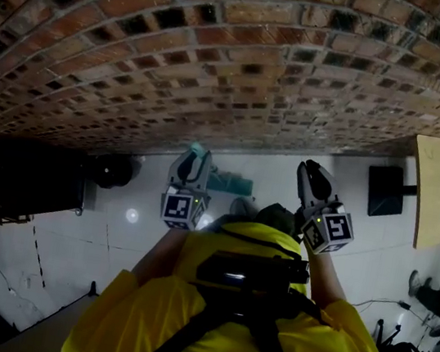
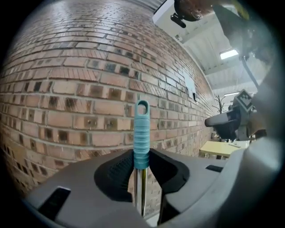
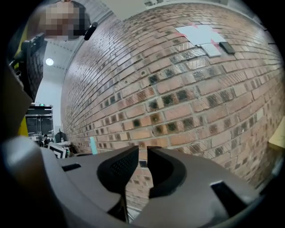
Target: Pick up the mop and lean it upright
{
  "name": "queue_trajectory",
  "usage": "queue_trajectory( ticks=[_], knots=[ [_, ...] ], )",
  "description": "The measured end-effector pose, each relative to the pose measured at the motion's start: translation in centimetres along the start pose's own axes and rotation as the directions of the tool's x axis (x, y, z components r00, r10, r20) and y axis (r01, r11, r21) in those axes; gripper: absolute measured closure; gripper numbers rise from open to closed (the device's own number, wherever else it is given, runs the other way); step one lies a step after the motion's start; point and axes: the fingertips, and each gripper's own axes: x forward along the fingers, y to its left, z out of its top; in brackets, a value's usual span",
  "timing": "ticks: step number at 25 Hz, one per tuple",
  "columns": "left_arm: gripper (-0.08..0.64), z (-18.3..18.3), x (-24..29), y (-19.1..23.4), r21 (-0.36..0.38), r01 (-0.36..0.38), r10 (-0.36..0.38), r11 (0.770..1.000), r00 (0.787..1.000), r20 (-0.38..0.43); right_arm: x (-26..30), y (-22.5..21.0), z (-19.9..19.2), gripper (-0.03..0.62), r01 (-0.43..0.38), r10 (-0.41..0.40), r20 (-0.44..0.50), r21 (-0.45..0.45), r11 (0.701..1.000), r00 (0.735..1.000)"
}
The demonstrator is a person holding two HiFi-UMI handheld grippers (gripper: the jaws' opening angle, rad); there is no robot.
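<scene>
Between the left gripper's [image 2: 141, 155] jaws, clamped tight, the mop handle [image 2: 141, 129] stands upright (teal ribbed grip with a hanging loop, chrome shaft below), brick wall [image 2: 67, 89] just beyond. Right gripper [image 3: 143, 152]: jaws slightly parted, empty.

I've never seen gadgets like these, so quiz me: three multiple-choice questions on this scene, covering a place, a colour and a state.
1. Where is the mop handle?
A) lying on the floor
B) between the left gripper's fingers
C) hanging on a hook

2. What colour is its ribbed grip?
A) teal
B) red
C) yellow

3. How are the right gripper's fingers?
A) clamped on a cloth
B) slightly apart, empty
C) clamped on the mop

Answers:
1. B: the left gripper view shows the fingers closed on it.
2. A: it stands out teal against the brick wall.
3. B: only wall shows through their gap.
</scene>
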Motion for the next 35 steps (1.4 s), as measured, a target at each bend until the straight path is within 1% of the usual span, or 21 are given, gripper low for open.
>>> queue_trajectory(
  ticks=[5,7,13,14,15,20,24,27,29,31,32,34,35],
  knots=[
    [0.456,-5.5,3.3,0.5,-0.015,0.008,-0.009,1.0,0.999,-0.038,-0.1,0.3,-1.9,0.526,0.007,-0.007,-0.043,0.013,1.0,0.999],
    [0.456,-7.3,4.7,0.7,-0.012,0.009,-0.01,1.0,0.997,-0.071,-0.1,0.1,-2.3,0.526,0.018,-0.018,-0.053,0.012,1.0,0.998],
    [0.457,-9.9,9.6,2.4,-0.01,-0.015,0.014,1.0,0.991,-0.134,1.1,-0.8,-1.9,0.526,0.046,-0.046,-0.051,-0.001,0.999,0.998],
    [0.457,-10.2,10.3,2.8,-0.01,-0.021,0.019,1.0,0.989,-0.145,1.3,-0.9,-1.8,0.559,0.051,-0.051,-0.048,-0.001,0.999,0.998],
    [0.459,-10.4,10.8,3.2,-0.01,-0.025,0.023,1.0,0.988,-0.151,1.4,-0.9,-1.6,0.584,0.056,-0.056,-0.042,0.001,0.998,0.998],
    [0.459,-10.3,13.6,4.5,0.006,-0.015,0.016,1.0,0.987,-0.159,1.8,-1.1,-1.6,0.584,0.061,-0.061,-0.037,0.0,0.998,0.997],
    [0.456,-10.3,15.5,5.8,0.001,-0.054,0.053,0.999,0.981,-0.189,2.1,-0.9,-2.3,0.584,0.063,-0.063,-0.05,0.008,0.998,0.997],
    [0.454,-10.0,16.6,6.6,-0.002,-0.074,0.073,0.997,0.98,-0.188,2.4,-0.8,-2.7,0.584,0.058,-0.058,-0.056,0.009,0.998,0.997],
    [0.435,-9.9,16.8,6.7,-0.014,-0.085,0.081,0.996,0.98,-0.181,2.6,-0.8,-2.9,0.584,0.054,-0.053,-0.062,0.012,0.998,0.997],
    [0.431,-10.0,16.6,6.6,-0.023,-0.087,0.082,0.996,0.981,-0.174,2.8,-0.7,-3.2,0.584,0.054,-0.052,-0.071,0.017,0.998,0.996],
    [0.412,-10.2,16.3,6.5,-0.03,-0.087,0.08,0.996,0.981,-0.177,3.0,-0.7,-3.2,0.584,0.054,-0.052,-0.075,0.018,0.998,0.996],
    [0.4,-10.1,15.2,6.4,-0.055,-0.091,0.08,0.994,0.98,-0.181,3.2,-0.8,-2.8,0.584,0.058,-0.057,-0.072,0.01,0.998,0.996],
    [0.402,-9.5,14.2,6.3,-0.072,-0.093,0.08,0.993,0.982,-0.17,3.3,-0.8,-2.4,0.584,0.06,-0.06,-0.064,0.004,0.998,0.996]
  ],
)
